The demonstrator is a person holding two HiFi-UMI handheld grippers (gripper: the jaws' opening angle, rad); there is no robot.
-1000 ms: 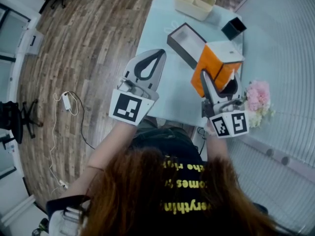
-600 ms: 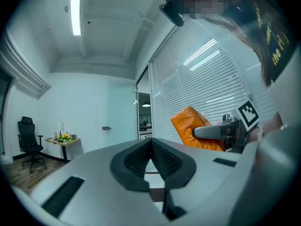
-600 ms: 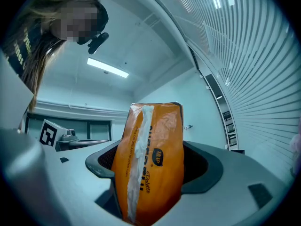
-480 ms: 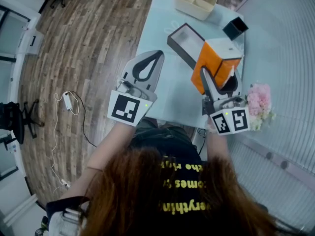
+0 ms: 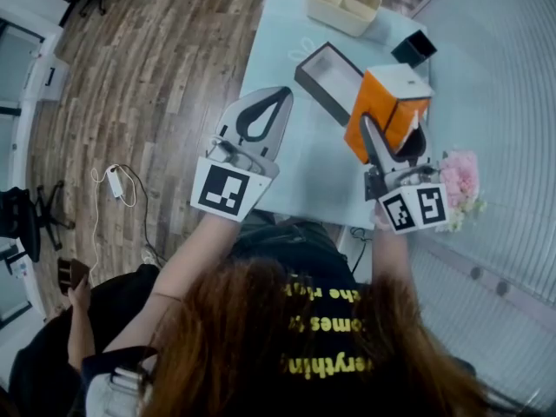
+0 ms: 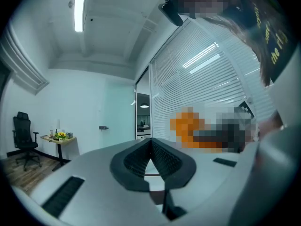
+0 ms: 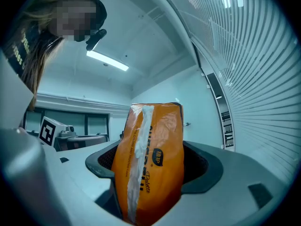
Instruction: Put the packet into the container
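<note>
The right gripper [image 5: 391, 130] pinches the orange packet [image 7: 151, 164] at mid-body, over the table [image 5: 300, 159] beside the open box [image 5: 314, 85]. The packet appears light, soft and crinkly. The left gripper [image 6: 151, 149] is pressed together, empty.

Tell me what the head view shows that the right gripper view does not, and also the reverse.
Only the head view shows the table, the open black box, the beige container and the pink flowers. Only the right gripper view shows the white seam down the orange packet, and a ceiling light. Both show that packet held between the jaws of the right gripper.
</note>
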